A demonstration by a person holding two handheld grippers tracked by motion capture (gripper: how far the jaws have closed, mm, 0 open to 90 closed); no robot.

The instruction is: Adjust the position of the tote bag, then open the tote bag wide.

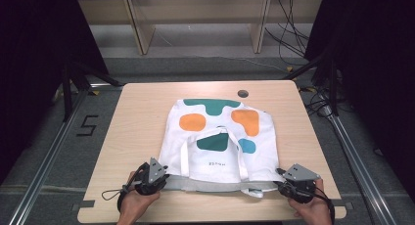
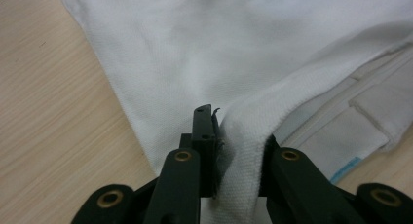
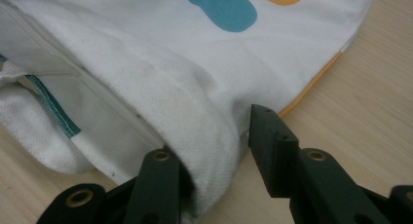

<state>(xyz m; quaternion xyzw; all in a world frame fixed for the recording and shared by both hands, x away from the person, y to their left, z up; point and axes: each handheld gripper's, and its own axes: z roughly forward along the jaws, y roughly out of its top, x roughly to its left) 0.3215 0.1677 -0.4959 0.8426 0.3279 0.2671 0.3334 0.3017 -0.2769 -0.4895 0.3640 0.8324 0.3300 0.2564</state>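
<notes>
Under bunched tote bag (image 3: 204,112) cloth, left jaw hides.

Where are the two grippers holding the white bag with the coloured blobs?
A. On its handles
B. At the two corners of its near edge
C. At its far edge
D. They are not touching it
B: the left gripper and right gripper each pinch a near corner of the bag.

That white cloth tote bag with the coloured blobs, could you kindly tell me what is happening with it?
A person holds the white cloth tote bag with teal, orange and blue blobs flat on the light wooden table. The left gripper is shut on its near left corner hem. The right gripper has its jaws around the near right corner, with a gap beside the cloth.
</notes>
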